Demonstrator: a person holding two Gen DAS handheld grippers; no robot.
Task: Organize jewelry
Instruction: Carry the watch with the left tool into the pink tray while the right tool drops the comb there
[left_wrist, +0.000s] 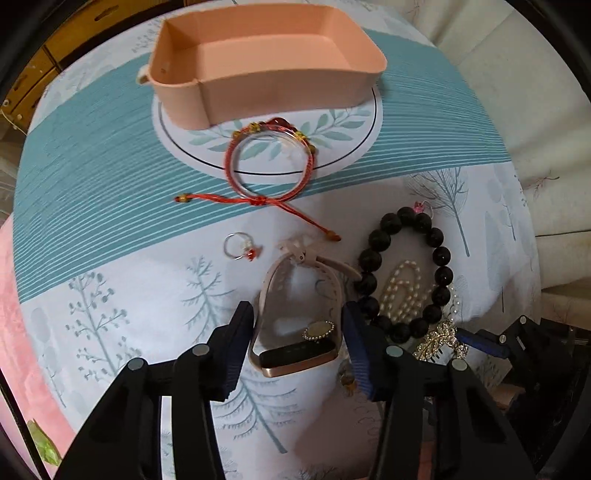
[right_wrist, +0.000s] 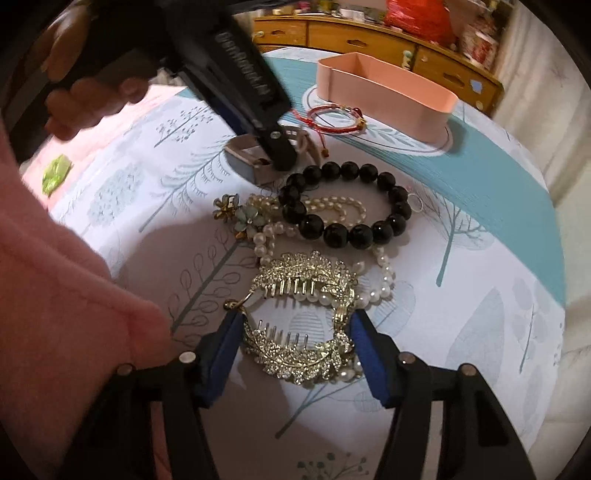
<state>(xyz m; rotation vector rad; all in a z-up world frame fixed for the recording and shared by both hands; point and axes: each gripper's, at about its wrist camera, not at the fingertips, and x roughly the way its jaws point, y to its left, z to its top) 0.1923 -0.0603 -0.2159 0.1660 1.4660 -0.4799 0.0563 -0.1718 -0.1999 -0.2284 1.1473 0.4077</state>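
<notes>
I am only beginning: the pink tray (left_wrist: 258, 70) is sitting empty at the far side of the counter (left_wrist: 110, 221), and every piece of jewelry is still lying outside it, so all the sorting is left.

My left gripper (left_wrist: 299, 343) is straddling the watch (left_wrist: 295, 354), one jaw at each side of its band. The jaws are partly drawn in, yet I am seeing a sliver of gap on the right, so I am judging the watch not yet pinched. My right gripper (right_wrist: 295, 343) is bracketing the rhinestone hair clip (right_wrist: 299, 321), jaws half spread with the pads right at its ends; whether they are truly pressing it I cannot tell.

Still waiting are the red cord bracelet (left_wrist: 269, 162) just in front of the tray, the small ring (left_wrist: 240, 247), the black bead bracelet (right_wrist: 347, 203), the pearl strands (right_wrist: 332, 210) tangled under it, and the flower brooch (right_wrist: 236, 218).

The pearls are running beneath the beads and the clip, so I am not making out how many strands there are. A small oval piece (left_wrist: 317, 330) is lying inside the watch band, too blurred to name. In the right wrist view the left gripper is covering most of the watch, and a pink sleeve (right_wrist: 55, 277) is blocking the left side.
</notes>
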